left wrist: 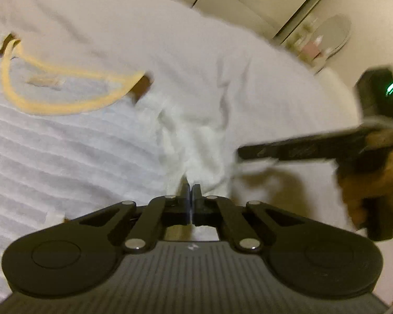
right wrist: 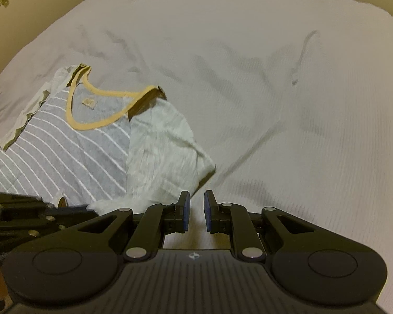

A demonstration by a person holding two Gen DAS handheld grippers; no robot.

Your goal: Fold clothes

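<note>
- Left wrist view: we see the left gripper [left wrist: 190, 192] at lower centre, jaws pressed together on pale cloth of the shirt sleeve [left wrist: 196, 141], which bunches up just above the fingertips.
- Same view: striped shirt [left wrist: 65, 144] fills the left half, yellow neckline [left wrist: 52, 104] at upper left, all on the white bedsheet [left wrist: 196, 39]. Motion blur is heavy.
- Right gripper [left wrist: 251, 153] enters from the right edge, held by a hand [left wrist: 374, 180]; we can't read its jaws from here.
- Right wrist view: right gripper [right wrist: 196, 204] at lower centre, jaws parted, nothing between the pads, hovering over the sheet just right of the sleeve's lower edge.
- Shirt lies flat at left of frame; left gripper body shows at lower left edge.
</note>
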